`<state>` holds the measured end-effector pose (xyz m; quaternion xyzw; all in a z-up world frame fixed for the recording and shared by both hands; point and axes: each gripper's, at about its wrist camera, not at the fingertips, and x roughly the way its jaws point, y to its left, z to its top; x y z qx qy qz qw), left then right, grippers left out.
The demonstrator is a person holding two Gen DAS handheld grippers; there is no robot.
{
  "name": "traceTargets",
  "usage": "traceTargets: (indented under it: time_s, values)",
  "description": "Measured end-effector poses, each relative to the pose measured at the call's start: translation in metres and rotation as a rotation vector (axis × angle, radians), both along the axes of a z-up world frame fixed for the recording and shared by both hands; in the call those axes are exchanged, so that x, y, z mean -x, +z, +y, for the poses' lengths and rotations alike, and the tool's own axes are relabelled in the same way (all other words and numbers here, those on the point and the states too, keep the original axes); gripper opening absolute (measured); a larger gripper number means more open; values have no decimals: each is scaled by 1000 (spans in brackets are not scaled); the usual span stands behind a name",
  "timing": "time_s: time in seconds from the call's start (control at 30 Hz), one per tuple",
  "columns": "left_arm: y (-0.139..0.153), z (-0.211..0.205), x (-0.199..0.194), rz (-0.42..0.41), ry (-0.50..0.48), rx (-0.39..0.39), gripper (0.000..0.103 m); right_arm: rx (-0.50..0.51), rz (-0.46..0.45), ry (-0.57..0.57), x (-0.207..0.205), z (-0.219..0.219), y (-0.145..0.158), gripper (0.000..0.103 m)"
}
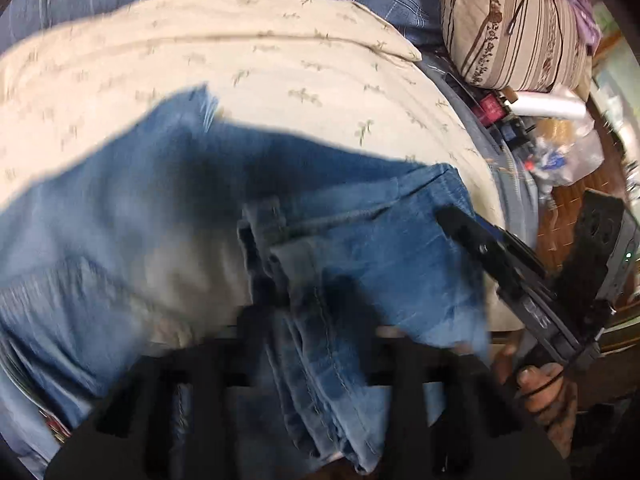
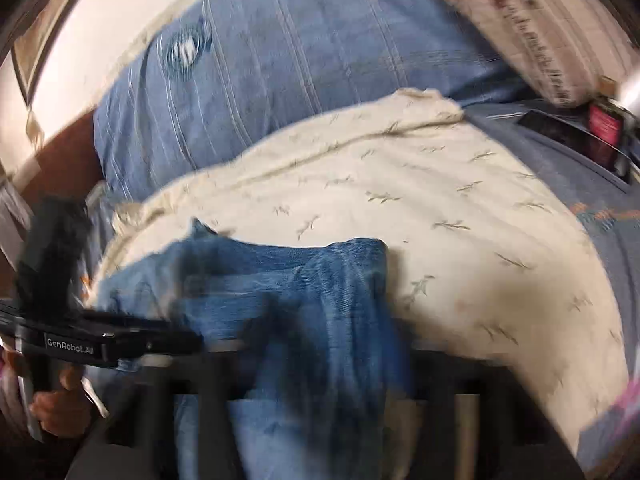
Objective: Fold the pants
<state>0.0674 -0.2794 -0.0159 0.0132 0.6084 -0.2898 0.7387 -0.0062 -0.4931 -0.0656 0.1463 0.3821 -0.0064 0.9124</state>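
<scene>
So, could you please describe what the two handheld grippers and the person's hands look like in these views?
Both are black. The right gripper shows long, flat black fingers, a blocky dark-grey body with pale lettering and a small green light. The left gripper has a slim black bar printed "GenRobot.AI" in white, above a black handle. Both hands are bare; no sleeves show.

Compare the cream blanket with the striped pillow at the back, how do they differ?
The cream blanket is pale with small scattered sprig prints; the striped pillow is tan with dark brown stripes. The blanket lies spread flat under the jeans; the pillow sits plump near the bed's far corner, with no jeans on it. Both are soft bedding.
</scene>
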Motion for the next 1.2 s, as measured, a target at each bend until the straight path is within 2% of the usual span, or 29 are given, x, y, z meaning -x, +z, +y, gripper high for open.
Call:
traceTargets:
  time_s: [0.07,0.1,0.13,0.2,0.27,0.33,0.4,0.47,0.5,0.57,0.63,0.67,0.7,0.77,0.83,0.87,0.93,1.0,1.03,1.07,1.13,1.2]
  values:
    - [6,0,-10,-27,29,19,18,-47,-76,-32,10,-13,6,12]
    - [7,-3,-15,-56,41,6,18,-52,-64,-48,9,-18,1,12]
    - [1,-8,-22,-75,38,-27,18,-28,-11,-67,2,-22,-12,13]
    - [-15,-17,-29,-46,32,-82,21,-23,35,-73,0,-23,-27,19]
    - [-7,-12,-24,-58,26,-62,21,-74,-2,-92,13,-29,-19,28]
    - [4,1,-18,-24,25,-20,21,-117,-48,-104,31,-33,-3,28]
    - [16,15,-5,1,17,49,21,-161,-119,-62,53,-32,11,28]
    - [22,21,12,1,-16,86,22,-158,-160,-3,70,-20,19,28]
    - [20,21,24,9,-43,98,25,-146,-155,22,76,-12,17,28]
    - [8,16,36,13,-89,74,27,-123,-96,47,75,0,-2,28]
    - [-18,3,48,-14,-123,-20,26,-59,48,16,67,5,-35,24]
    - [-17,3,53,-63,-133,-23,26,-56,6,7,73,6,-34,23]
    - [-11,1,57,-93,-150,-31,26,-69,2,6,75,7,-27,25]
    - [0,3,60,-67,-162,-38,26,-83,-21,14,83,9,-9,27]
    - [12,13,63,-76,-168,9,26,-79,-67,54,96,14,7,28]
    - [15,17,65,-97,-169,19,27,-68,-67,64,98,16,9,29]
    - [7,22,70,-92,-164,17,38,-68,-30,77,102,21,0,38]
    - [-14,21,70,-51,-154,-26,38,-74,65,55,94,21,-26,40]
    - [-21,22,67,-44,-144,-21,38,-73,84,35,93,22,-34,40]
    - [-19,24,67,-53,-137,-4,38,-71,60,20,94,25,-31,40]
    - [-8,31,64,-36,-136,2,38,-91,60,13,91,27,-21,47]
    - [7,49,64,-59,-114,28,38,-96,22,37,88,35,-8,48]
